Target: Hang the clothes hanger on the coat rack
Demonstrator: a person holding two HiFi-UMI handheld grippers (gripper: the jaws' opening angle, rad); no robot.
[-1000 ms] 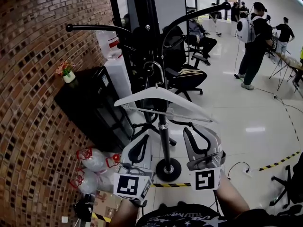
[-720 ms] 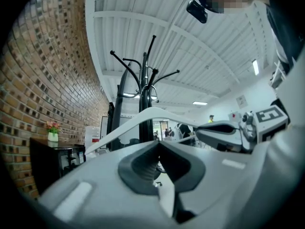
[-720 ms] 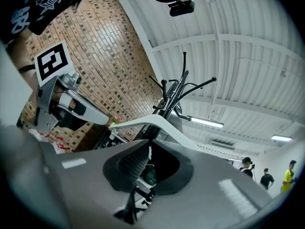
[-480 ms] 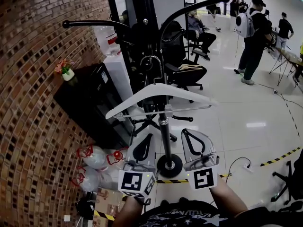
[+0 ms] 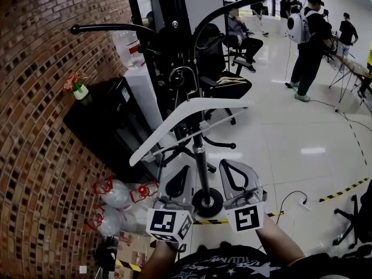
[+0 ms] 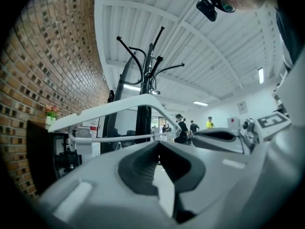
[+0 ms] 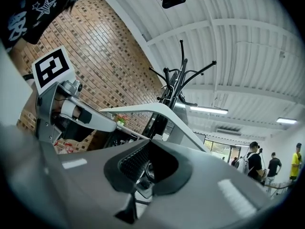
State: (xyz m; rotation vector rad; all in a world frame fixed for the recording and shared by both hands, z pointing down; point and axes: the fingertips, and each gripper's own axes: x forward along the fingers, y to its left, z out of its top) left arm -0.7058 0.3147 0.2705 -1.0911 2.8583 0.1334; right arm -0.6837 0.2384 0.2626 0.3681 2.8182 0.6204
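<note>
Clothes hanger [image 5: 215, 103], white, is just ahead of both grippers and above their tips, touching neither. Its hook is up at the black pole of the coat rack [image 5: 200, 153], and it tilts, lower on the left gripper's [image 5: 176, 170] side. The jaws of the left and right gripper [image 5: 232, 164] are closed together and empty.

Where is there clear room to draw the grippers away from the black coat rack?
Free: the glossy white floor right of the round base of the black coat rack, up to the yellow-black tape. Crowded: clear plastic bags against the red brick wall on the left, the black cabinet beyond them, and the tilted white plastic hanger across the pole.
</note>
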